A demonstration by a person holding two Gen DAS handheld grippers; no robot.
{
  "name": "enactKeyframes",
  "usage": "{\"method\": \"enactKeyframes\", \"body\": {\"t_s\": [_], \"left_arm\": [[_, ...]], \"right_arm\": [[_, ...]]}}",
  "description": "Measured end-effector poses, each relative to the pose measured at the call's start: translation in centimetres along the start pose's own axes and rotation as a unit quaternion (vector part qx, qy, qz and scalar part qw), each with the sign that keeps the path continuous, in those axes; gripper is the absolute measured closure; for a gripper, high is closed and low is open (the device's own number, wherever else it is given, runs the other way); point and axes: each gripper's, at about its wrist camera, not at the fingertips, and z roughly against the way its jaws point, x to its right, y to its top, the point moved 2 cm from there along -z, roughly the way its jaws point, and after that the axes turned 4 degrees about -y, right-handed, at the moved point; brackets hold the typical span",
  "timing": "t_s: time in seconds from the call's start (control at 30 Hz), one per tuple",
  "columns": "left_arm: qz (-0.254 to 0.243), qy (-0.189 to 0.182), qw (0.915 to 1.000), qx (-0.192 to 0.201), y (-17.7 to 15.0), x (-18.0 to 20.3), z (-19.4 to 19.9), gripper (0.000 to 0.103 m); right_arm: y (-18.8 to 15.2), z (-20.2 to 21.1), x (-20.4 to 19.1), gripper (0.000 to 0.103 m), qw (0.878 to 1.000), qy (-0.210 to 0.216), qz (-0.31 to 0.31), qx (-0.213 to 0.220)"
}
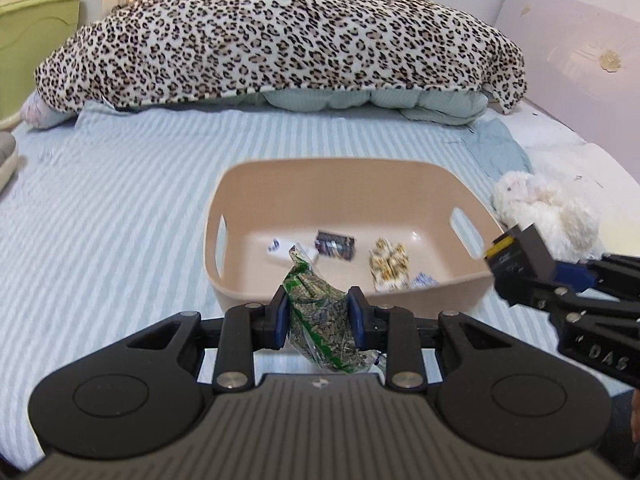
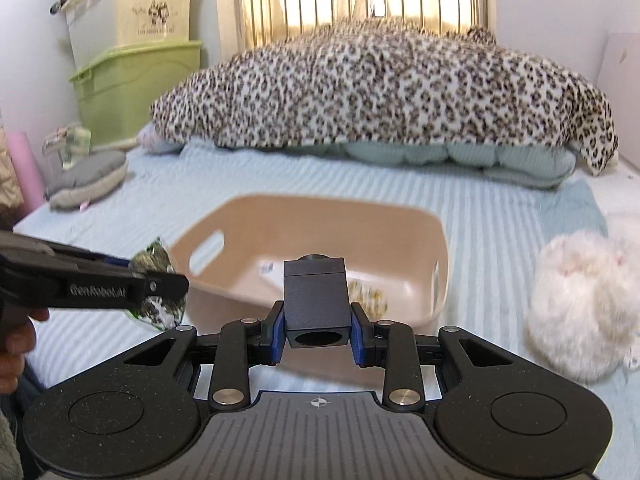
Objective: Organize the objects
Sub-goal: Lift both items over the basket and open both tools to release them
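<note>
The left gripper (image 1: 318, 316) is clamped on a clear green-printed packet (image 1: 320, 312) of dried, leafy-looking bits, its 2 blue-padded fingers (image 1: 281, 320) pressing the packet's sides so the plastic bulges between them. The packet stands roughly upright, its top corner rising in front of the near wall of the beige basket (image 1: 440, 178), which sits on the striped blue sheet (image 1: 120, 208).

The right gripper (image 2: 318, 330) is closed about halfway on a dark box-shaped block (image 2: 315, 296) (a round hole shows in its near face), with both pads flat against the block's sides. In the left wrist view this block (image 1: 520, 256) hangs at the basket's right rim, just beside a white plush toy (image 1: 552, 208).

Inside the basket lie 4 small things: a dark wrapped bar (image 1: 335, 244), a pale patterned snack pack (image 1: 389, 265), a white sachet (image 1: 280, 249) and a blue-and-white sachet (image 1: 424, 281) by the near wall.

A leopard-print blanket (image 1: 280, 40) covers the bedding behind the basket.
</note>
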Motion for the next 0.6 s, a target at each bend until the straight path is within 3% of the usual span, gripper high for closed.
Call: {"method": "enactKeyframes", "body": {"t_s": [0.23,0.6], "left_arm": [[-0.007,0.018,0.9997,0.011,3.8,-0.3,-3.4,0.071],[-0.015,0.048,0.9974,-0.051,4.9,-1.0,-12.8,0.071]], "right_arm": [[3.1,-2.5,1.1,0.073,1.0,-0.013,-0.002,0.026],[3.5,-10.4,3.1,0.073,0.999,-0.045,0.005,-0.014]]}}
